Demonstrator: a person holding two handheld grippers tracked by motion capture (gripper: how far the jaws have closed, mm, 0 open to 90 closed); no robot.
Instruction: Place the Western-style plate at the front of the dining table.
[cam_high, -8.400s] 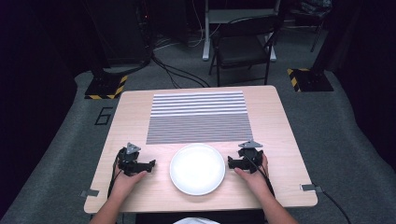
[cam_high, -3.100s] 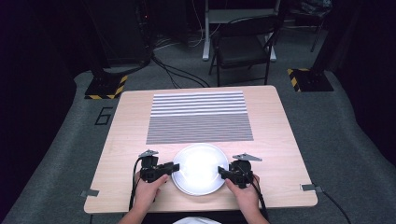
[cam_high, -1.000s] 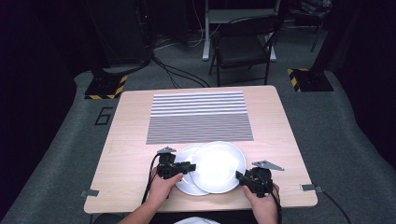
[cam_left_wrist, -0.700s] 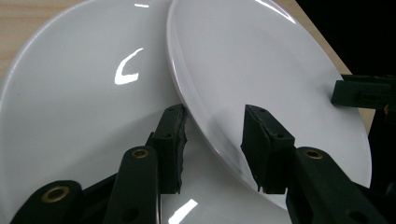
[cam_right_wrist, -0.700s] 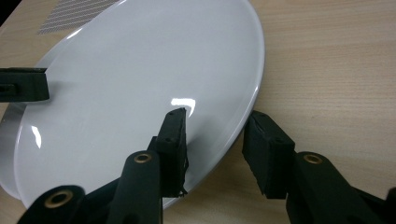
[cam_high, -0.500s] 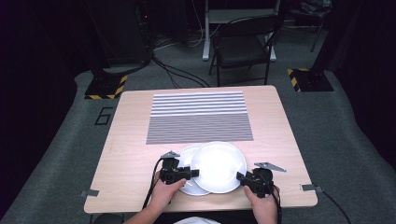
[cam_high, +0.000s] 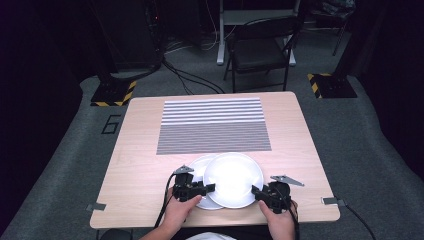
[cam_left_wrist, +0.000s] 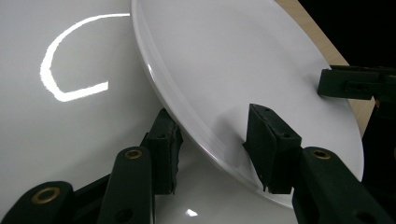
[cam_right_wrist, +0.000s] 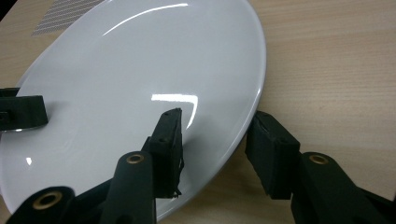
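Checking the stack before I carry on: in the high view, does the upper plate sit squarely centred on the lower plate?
No, the upper plate is shifted to the right, leaving the lower plate's left part uncovered.

The room around the table (cam_high: 140, 150) is very dark while light from above makes it bright, the white plate (cam_high: 233, 179) is overexposed with curved glare in both gripper views, and the high view is soft.
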